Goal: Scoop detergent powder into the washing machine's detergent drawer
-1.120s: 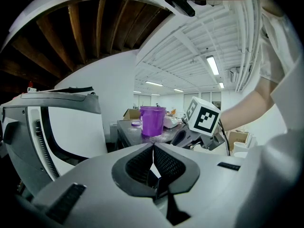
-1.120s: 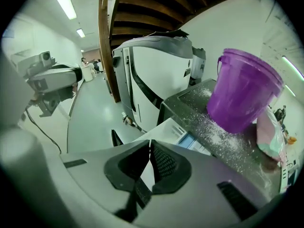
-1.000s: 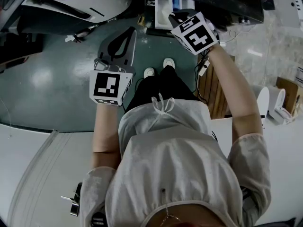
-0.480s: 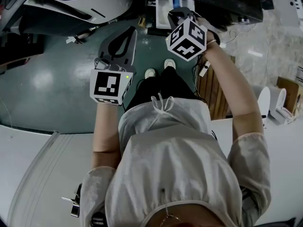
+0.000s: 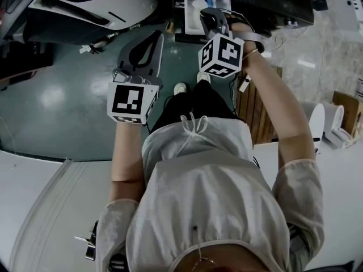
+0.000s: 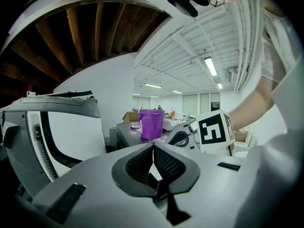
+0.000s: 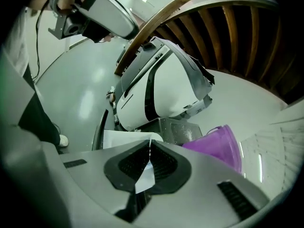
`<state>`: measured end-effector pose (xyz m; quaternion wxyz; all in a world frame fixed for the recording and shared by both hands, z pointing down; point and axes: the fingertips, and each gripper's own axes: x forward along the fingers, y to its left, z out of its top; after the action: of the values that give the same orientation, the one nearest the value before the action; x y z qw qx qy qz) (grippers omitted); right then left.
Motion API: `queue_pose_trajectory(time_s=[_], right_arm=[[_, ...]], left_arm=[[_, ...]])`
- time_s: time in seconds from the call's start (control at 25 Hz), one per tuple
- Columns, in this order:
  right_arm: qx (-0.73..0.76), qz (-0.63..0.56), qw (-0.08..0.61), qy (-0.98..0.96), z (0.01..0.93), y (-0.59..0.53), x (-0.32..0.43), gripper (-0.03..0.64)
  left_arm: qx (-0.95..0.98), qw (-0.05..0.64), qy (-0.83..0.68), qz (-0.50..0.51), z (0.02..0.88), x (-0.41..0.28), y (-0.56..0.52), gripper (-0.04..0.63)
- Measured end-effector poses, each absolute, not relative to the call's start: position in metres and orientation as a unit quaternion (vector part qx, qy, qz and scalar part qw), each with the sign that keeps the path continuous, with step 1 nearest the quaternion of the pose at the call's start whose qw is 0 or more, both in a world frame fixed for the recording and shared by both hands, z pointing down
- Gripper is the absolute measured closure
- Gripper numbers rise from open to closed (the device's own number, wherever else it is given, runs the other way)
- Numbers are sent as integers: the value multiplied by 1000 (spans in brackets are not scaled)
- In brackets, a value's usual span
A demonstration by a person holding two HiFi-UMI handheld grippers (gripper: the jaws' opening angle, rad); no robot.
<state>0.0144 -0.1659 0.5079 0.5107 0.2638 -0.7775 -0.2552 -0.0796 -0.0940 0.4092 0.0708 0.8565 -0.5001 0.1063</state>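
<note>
In the head view, the detergent drawer [image 5: 194,7] is a pale open tray at the top centre, at the edge of a dark counter. My right gripper [image 5: 209,17] reaches toward it, jaws shut with nothing between them. In the right gripper view the drawer [image 7: 124,139] lies just beyond the shut right gripper [image 7: 150,142], and a purple cup [image 7: 216,144] stands to the right on a powder-dusted top. My left gripper [image 5: 145,45] hangs over the green floor, shut and empty. From the left gripper [image 6: 153,145] view the purple cup [image 6: 151,123] stands on the counter ahead.
A white and black machine body [image 5: 96,1] fills the top left, also seen as the machine body [image 7: 159,87] beyond the drawer. A wooden slatted piece [image 5: 258,109] stands by my right arm. White tubs [image 5: 326,120] sit at the right edge. Green floor [image 5: 57,95] lies below.
My right gripper has rolled, its marker cube turning and dropping slightly left, while its jaws stay by the drawer. The left gripper has not moved.
</note>
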Motion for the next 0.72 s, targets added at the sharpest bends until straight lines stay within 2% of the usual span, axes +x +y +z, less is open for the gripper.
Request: queue_pose_trajectory(time_s=[0.44, 0.72], right_arm=[[248, -396, 515, -719, 497, -165, 17, 607], [256, -400, 514, -715, 496, -163, 23, 607]], left_arm=[[857, 71, -497, 112, 411, -74, -93, 574], [859, 68, -495, 112, 410, -69, -93, 574]])
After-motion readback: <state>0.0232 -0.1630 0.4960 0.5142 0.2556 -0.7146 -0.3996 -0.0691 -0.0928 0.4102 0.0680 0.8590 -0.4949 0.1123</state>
